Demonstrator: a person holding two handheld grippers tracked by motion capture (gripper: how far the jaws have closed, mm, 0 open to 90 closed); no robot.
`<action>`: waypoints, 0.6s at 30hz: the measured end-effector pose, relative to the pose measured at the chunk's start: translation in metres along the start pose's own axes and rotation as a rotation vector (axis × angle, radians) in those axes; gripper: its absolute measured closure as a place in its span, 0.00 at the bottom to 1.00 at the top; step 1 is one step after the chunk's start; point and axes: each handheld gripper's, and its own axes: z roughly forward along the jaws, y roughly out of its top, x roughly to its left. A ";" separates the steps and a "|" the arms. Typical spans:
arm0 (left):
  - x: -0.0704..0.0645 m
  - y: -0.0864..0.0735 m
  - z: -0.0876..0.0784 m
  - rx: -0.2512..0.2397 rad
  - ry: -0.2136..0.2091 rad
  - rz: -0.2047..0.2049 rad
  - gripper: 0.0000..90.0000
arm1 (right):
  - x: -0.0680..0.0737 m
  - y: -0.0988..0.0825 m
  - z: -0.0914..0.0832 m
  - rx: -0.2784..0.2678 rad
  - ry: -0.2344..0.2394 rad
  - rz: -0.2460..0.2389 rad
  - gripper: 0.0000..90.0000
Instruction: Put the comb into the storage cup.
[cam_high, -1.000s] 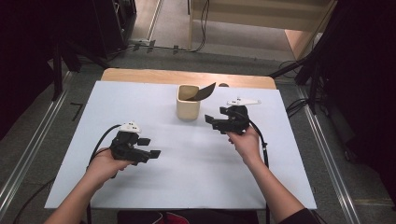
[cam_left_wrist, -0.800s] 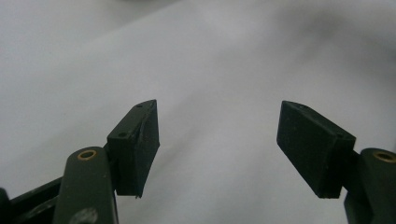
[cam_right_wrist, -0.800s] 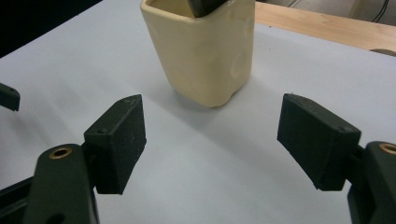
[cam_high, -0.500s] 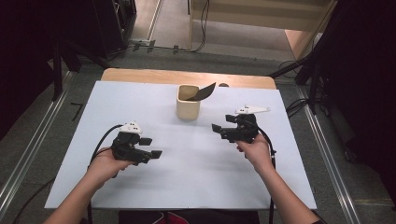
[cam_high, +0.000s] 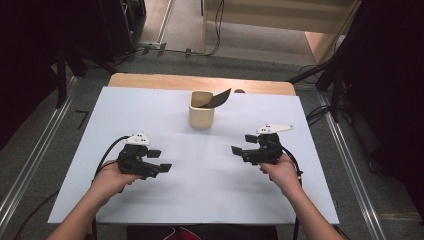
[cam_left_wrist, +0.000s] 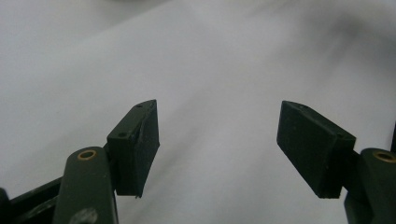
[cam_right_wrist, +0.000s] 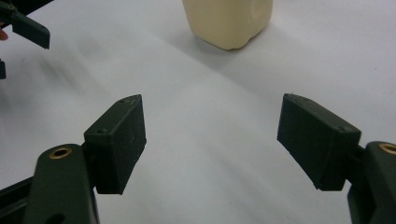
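Note:
A cream cup (cam_high: 201, 112) stands at the back middle of the white table cover, and a black flat piece (cam_high: 219, 98) leans out of its mouth to the right. My left gripper (cam_high: 159, 161) rests low at the near left, its jaws pointing right, open with nothing between them (cam_left_wrist: 219, 144). At the near right is my right gripper (cam_high: 241, 149), pointing left. It is open and empty (cam_right_wrist: 212, 140). In the right gripper view the cup (cam_right_wrist: 229, 21) stands ahead, apart from the jaws, and the left gripper's jaw (cam_right_wrist: 28, 25) shows at the upper left.
The white cover (cam_high: 210, 200) lies over a wooden table whose back edge (cam_high: 150, 80) shows beyond it. Floor rails (cam_high: 30, 165) run along both sides, and cables (cam_high: 320, 112) lie at the back right. Dark equipment stands around the table.
The right gripper has drifted toward the near edge and slightly to the right, away from the cup. The left gripper has stayed where it was. Both stay open.

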 end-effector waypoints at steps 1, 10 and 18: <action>0.000 0.000 0.000 0.003 0.001 0.001 0.34 | 0.001 -0.001 -0.002 0.004 -0.008 0.000 0.24; -0.004 -0.004 -0.002 0.003 0.005 0.006 0.34 | 0.003 -0.015 -0.010 0.022 0.003 0.007 0.24; -0.005 -0.008 -0.004 0.003 -0.001 0.000 0.34 | 0.005 -0.025 -0.018 0.050 0.031 -0.012 0.24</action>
